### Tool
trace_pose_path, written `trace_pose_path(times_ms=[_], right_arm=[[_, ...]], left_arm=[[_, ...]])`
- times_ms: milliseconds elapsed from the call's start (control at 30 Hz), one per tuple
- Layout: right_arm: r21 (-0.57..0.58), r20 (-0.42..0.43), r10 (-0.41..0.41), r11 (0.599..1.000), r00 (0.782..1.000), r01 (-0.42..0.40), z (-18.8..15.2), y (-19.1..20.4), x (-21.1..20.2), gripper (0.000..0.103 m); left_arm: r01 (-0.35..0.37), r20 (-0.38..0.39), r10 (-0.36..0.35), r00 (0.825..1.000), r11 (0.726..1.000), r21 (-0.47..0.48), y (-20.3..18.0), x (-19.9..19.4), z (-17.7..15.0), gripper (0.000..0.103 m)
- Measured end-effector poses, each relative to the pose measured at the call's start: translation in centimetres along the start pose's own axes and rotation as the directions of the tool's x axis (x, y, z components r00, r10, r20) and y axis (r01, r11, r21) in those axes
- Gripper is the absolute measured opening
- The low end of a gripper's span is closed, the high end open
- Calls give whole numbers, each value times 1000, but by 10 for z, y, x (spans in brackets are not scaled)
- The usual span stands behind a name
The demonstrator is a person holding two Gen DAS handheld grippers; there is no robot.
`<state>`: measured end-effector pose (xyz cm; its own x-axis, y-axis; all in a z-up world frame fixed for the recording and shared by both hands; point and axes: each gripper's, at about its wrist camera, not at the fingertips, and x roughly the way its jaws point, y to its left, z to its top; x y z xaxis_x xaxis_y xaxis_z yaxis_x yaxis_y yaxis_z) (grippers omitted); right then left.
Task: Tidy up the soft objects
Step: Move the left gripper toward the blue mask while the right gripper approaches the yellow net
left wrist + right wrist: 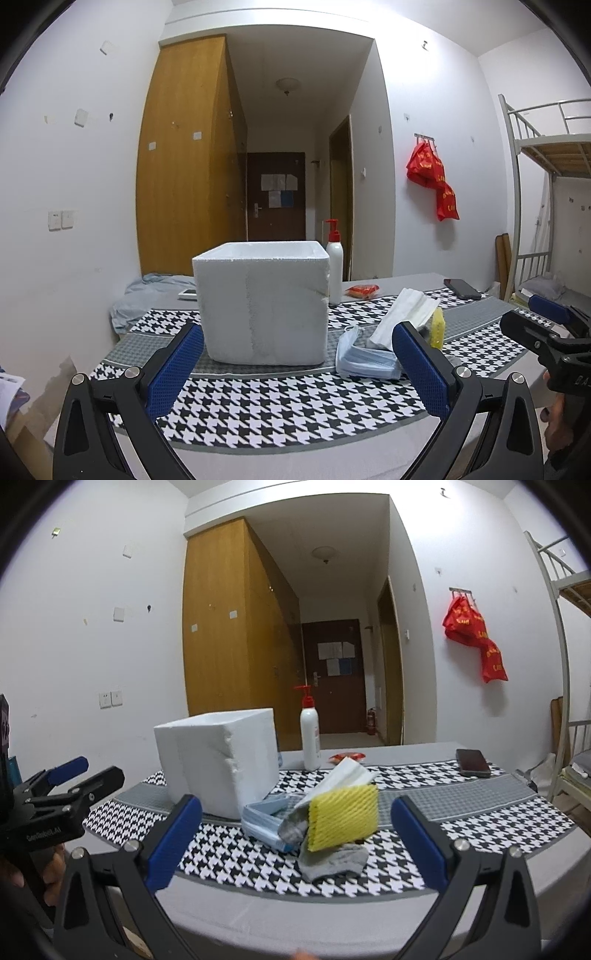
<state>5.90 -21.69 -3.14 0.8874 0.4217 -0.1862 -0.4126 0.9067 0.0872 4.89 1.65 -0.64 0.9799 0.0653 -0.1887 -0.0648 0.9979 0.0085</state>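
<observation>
A white foam box (263, 302) (218, 760) stands on the houndstooth cloth. To its right lies a heap of soft things: a stack of blue face masks (364, 356) (264, 821), white tissues (404, 312) (345, 775), a yellow foam net (343, 818) (437, 326) and a grey sock (332, 860). My left gripper (297, 360) is open in front of the box, nothing between its fingers. My right gripper (295, 834) is open, just short of the heap, with the net and sock showing between its fingers.
A white pump bottle with a red top (334, 264) (309, 734) stands behind the box. A red packet (364, 291) and a dark phone (472, 762) lie farther back on the table (406, 749). A bunk bed (546, 147) stands at the right, a wooden wardrobe (184, 166) behind.
</observation>
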Motion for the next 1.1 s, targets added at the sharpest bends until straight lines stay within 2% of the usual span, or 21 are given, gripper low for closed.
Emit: trace_pose_path(times_ms=[367,633,733,933,1100], right_arm=[[-28,-47,-47,999,998,46,5,-11,27,103],[15,-105,-52,998,993,54,6,-28,53,103],[-12,-125,-77,997,989,77,7,-30,62,103],[2,-190,-72,997,979,74,6,-45,77,103],[8,-252,-53,998,966,57,1,-49,91,103]], left_arm=[[23,-49,-22,999,999,25,-12,37,4,102],[48,-97,-46,994,999,25,-22,72,10,102],[81,-137,-79,987,997,15,-26,86,10,102],[127,-251,-114,961,991,34,-40,115,5,102],[146,-309,-127,943,988,40,-46,132,0,102]])
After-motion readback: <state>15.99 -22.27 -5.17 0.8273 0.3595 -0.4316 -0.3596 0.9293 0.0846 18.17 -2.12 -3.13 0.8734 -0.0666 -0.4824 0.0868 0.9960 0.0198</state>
